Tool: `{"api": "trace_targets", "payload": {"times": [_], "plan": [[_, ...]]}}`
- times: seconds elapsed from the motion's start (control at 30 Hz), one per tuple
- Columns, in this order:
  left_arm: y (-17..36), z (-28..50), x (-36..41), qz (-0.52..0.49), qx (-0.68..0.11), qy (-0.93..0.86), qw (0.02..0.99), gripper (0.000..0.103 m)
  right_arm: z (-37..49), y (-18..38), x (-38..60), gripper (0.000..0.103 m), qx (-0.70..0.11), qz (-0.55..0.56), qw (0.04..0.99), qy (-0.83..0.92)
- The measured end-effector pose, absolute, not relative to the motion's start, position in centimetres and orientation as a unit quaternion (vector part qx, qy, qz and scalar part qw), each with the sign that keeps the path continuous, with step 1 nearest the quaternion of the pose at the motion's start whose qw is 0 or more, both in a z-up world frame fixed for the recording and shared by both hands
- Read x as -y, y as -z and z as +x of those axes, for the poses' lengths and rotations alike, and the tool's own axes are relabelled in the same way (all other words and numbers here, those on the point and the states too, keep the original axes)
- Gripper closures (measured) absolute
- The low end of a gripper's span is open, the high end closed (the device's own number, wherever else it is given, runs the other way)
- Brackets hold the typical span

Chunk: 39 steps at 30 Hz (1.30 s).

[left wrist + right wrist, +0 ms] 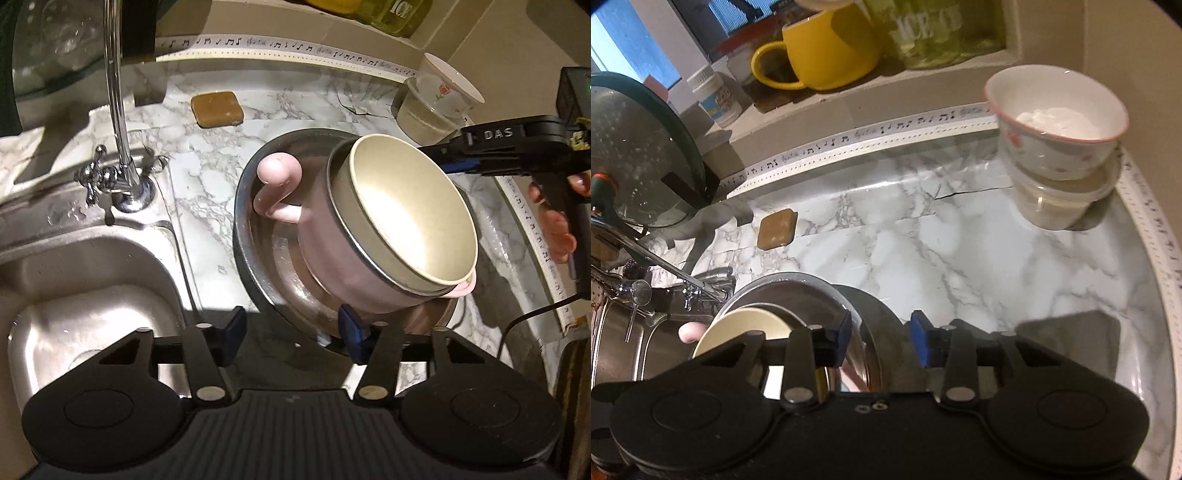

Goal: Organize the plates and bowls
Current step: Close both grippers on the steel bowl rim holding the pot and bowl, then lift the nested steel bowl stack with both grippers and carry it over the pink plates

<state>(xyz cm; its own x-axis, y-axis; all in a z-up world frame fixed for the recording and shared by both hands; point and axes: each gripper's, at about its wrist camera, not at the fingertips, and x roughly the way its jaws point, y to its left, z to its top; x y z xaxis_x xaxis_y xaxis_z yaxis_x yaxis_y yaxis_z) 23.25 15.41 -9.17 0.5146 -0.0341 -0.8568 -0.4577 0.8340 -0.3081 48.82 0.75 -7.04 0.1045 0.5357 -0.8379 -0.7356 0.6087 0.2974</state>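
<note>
Left wrist view: 2 bowls nested, tilted in steel basin [258, 254].
Left gripper [291, 332] is spread; right gripper [881, 341] spread, nothing pinched; cream bowl [410, 218] is seated in pink bowl [325, 236] for stacking.

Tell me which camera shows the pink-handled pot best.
The left wrist view. There the pink pot shows nearly whole, tilted in the metal pan, cream inside and one handle in sight. The right wrist view catches only a slice of its cream rim behind the right gripper.
</note>
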Motion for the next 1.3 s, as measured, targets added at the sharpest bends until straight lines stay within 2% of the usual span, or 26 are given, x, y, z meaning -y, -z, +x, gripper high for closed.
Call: {"api": "trace_targets", "payload": {"times": [0.13, 0.2, 0.3, 0.53, 0.87, 1.3], "plan": [[9.4, 23.5, -15.5, -0.268, -0.476, -0.124, 0.828, 0.062, 49.2, 8.0, -1.7, 0.076, -0.527, -0.092, 0.723, -0.438], [9.6, 23.5, -15.8, -0.279, -0.476, -0.128, 0.824, 0.062, 49.2, 8.3, -2.1, 0.079, -0.532, -0.095, 0.716, -0.442], [9.9, 23.7, -16.1, -0.288, -0.476, -0.132, 0.82, 0.063, 49.2, 8.9, -2.6, 0.082, -0.538, -0.095, 0.707, -0.449], [10.2, 24.1, -16.1, -0.295, -0.476, -0.129, 0.819, 0.078, 49.2, 9.4, -2.7, 0.084, -0.54, -0.094, 0.702, -0.454], [9.8, 24.5, -16.6, -0.283, -0.47, -0.152, 0.822, 0.085, 47.9, 9.1, -0.9, 0.089, -0.524, -0.098, 0.722, -0.441], [8.6, 26.0, -15.1, -0.26, -0.471, -0.141, 0.831, 0.086, 46.8, 8.2, 2.6, 0.09, -0.513, -0.087, 0.753, -0.402]]}}
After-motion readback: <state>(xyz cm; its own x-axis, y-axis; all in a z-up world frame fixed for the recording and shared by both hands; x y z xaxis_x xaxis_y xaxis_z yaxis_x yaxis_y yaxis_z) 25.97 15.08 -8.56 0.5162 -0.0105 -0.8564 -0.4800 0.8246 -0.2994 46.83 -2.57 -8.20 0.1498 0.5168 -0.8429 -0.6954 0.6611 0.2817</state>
